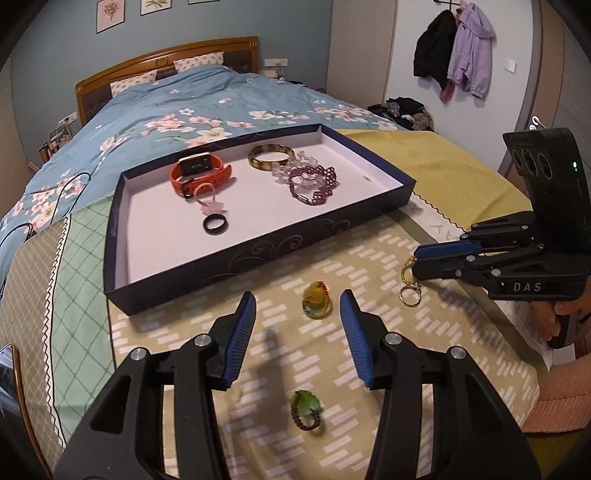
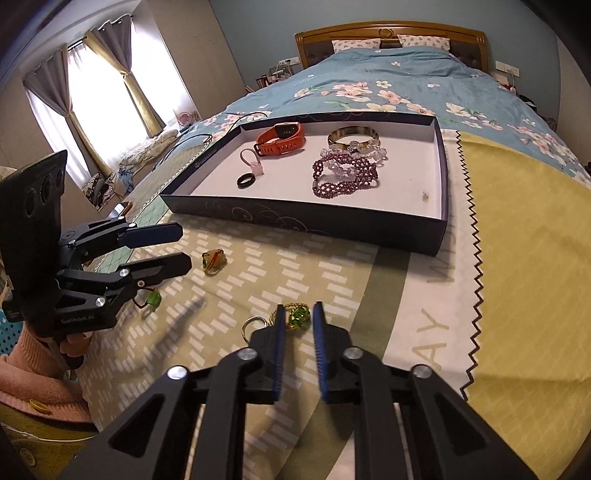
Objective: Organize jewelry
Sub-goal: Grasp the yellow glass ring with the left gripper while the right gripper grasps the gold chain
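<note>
Left gripper [image 1: 297, 304] angled downward, jaws apart; right gripper [image 2: 298, 317] angled downward, jaws narrow.

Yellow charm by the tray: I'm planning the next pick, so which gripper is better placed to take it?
Left. The left gripper is open with the yellow charm lying just ahead between its fingers. The right gripper is busy, closed on the keychain.

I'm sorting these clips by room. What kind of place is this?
A home bedroom, most likely: a wooden-headboard bed under a blue floral duvet, jackets hanging on the white wall, and curtained windows.
</note>
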